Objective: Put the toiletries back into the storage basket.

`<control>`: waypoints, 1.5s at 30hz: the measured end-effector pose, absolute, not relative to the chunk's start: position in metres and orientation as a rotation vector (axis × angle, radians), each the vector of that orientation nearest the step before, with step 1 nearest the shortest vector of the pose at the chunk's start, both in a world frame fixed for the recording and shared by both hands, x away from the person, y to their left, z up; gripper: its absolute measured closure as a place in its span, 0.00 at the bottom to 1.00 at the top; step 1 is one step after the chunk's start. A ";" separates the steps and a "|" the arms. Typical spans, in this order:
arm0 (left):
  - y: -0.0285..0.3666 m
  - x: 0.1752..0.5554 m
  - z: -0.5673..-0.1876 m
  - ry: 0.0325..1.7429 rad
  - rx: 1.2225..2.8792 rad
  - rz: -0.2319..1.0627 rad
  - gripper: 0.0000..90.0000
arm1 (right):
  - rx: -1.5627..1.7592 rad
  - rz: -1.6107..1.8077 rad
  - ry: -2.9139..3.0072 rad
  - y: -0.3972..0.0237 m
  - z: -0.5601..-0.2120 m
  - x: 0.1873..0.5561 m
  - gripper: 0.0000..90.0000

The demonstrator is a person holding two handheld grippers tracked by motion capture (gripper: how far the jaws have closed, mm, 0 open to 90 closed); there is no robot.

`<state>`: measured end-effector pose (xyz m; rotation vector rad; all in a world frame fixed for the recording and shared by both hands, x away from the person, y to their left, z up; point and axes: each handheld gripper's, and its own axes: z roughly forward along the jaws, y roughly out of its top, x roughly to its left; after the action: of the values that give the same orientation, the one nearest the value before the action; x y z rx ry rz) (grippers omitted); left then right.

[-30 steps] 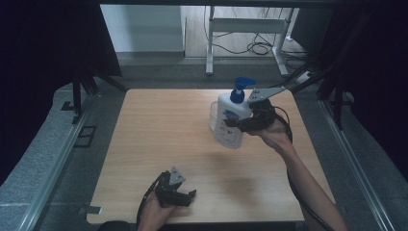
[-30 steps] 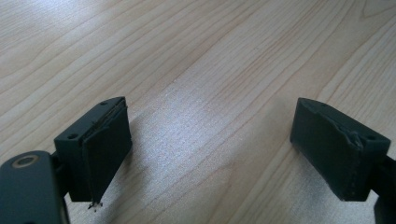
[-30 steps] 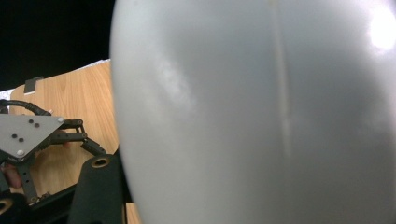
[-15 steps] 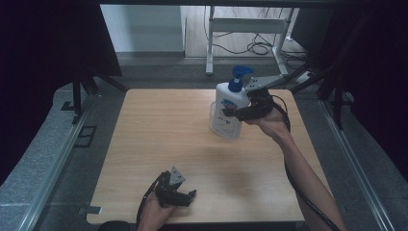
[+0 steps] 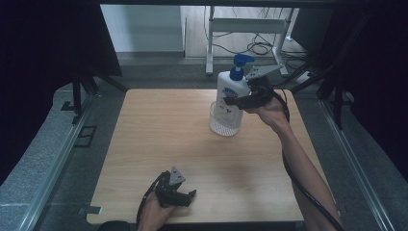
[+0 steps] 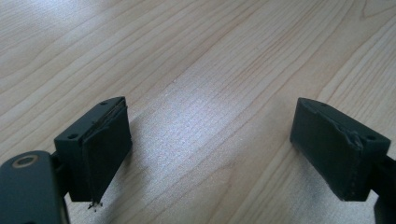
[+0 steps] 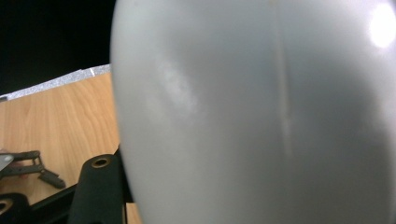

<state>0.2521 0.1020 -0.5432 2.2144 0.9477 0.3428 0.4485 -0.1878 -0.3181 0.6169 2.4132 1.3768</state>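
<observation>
The left gripper (image 5: pixel 185 196) rests unmoved at the table's (image 5: pixel 159 130) near edge, jaws spread with bare wood between them. The right gripper (image 5: pixel 234 101) pinches the white pump bottle (image 5: pixel 232 94) by its middle; since a second ago the bottle has risen more upright, its base inside the clear cup (image 5: pixel 223 126) below.

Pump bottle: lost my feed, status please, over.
Right hand-held gripper shut on pump bottle, its base in the clear container. Left hand-held gripper open, resting on table. Nothing in the way.
</observation>
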 end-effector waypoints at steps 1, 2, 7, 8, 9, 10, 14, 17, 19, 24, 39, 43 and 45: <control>0.102 0.252 -0.543 0.947 2.214 0.343 0.13 | 0.619 1.378 2.411 -0.188 -0.318 0.450 0.41; 0.102 0.252 -0.543 0.948 2.214 0.343 0.13 | 0.618 1.377 2.407 -0.188 -0.318 0.453 0.41; 0.102 0.252 -0.543 0.948 2.213 0.343 0.13 | 0.621 1.369 2.401 -0.187 -0.319 0.462 0.41; 0.102 0.252 -0.543 0.948 2.213 0.343 0.13 | 0.626 1.365 2.402 -0.186 -0.320 0.465 0.41; 0.102 0.252 -0.543 0.948 2.213 0.343 0.13 | 0.632 1.359 2.399 -0.186 -0.322 0.469 0.41; 0.102 0.252 -0.543 0.949 2.212 0.344 0.13 | 0.632 1.359 2.399 -0.186 -0.322 0.469 0.41; 0.102 0.252 -0.543 0.949 2.213 0.344 0.13 | 0.637 1.338 2.397 -0.186 -0.327 0.479 0.41; 0.102 0.252 -0.543 0.948 2.215 0.345 0.13 | 0.649 1.328 2.389 -0.185 -0.332 0.487 0.41; 0.102 0.252 -0.543 0.948 2.215 0.345 0.13 | 0.653 1.331 2.391 -0.185 -0.333 0.489 0.41; 0.102 0.252 -0.543 0.949 2.214 0.344 0.13 | 0.659 1.316 2.391 -0.183 -0.340 0.497 0.41; 0.102 0.252 -0.543 0.949 2.215 0.344 0.13 | 0.701 1.262 2.422 -0.179 -0.371 0.513 0.41; 0.102 0.252 -0.543 0.947 2.217 0.344 0.13 | 0.716 1.250 2.428 -0.179 -0.379 0.514 0.41; 0.102 0.252 -0.543 0.948 2.216 0.344 0.13 | 0.718 1.245 2.432 -0.179 -0.383 0.515 0.41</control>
<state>0.2521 0.1021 -0.5432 2.2158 0.9476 0.3440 0.5152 -0.1791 -0.3826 0.7179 2.4318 1.2448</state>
